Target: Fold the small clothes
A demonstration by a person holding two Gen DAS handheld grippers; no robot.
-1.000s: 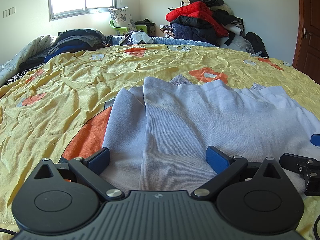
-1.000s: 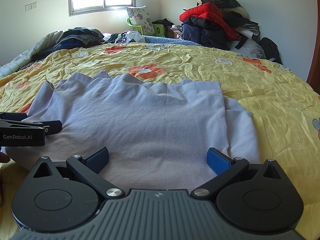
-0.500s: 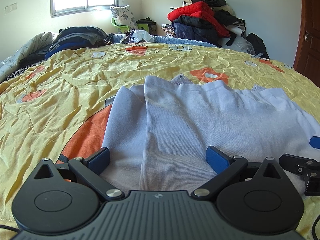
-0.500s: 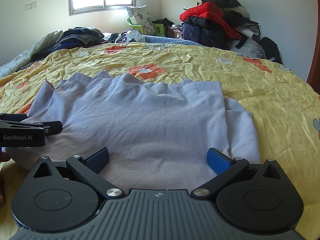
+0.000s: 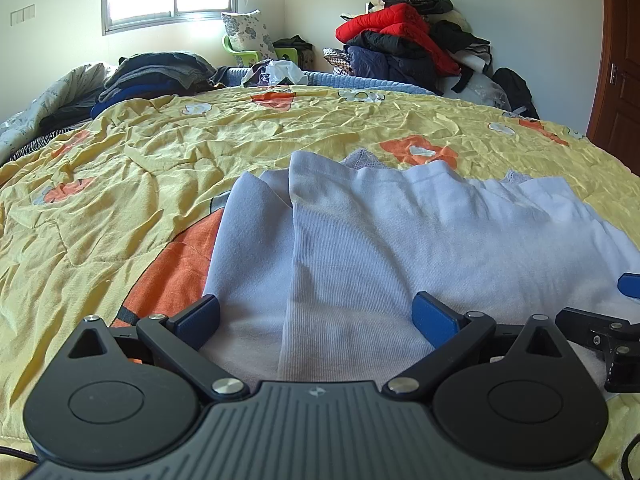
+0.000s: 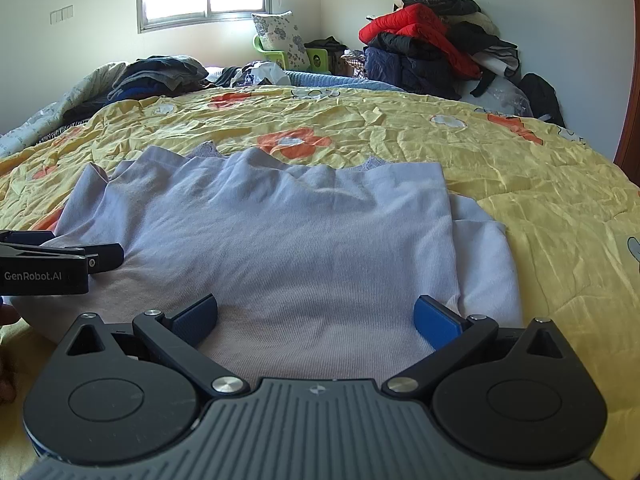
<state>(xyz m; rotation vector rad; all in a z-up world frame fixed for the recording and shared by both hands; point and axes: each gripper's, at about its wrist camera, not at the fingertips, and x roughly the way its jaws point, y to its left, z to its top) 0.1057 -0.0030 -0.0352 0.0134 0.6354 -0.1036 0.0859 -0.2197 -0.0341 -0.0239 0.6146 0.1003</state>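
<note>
Left wrist view: a crumpled yellow quilt with orange flowers (image 5: 160, 184) is covering the bed, a pale lilac knit garment (image 5: 380, 240) lying flat on its near side.

The left gripper (image 5: 316, 316) and right gripper (image 6: 316, 318) are both gaping wide at the garment's near hem, gripping nothing.

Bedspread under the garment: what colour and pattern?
Yellow bedspread with orange and white flowers; clearest in the right wrist view.

One pale lilac garment (image 5: 400, 240) lies on one yellow quilt (image 5: 120, 184). Two grippers are in view: the left gripper (image 5: 316, 312) and the right gripper (image 6: 316, 312). Two clothes heaps (image 5: 408, 52) sit behind, perhaps more. One floral pillow (image 5: 248, 34), one window (image 5: 172, 0).
</note>
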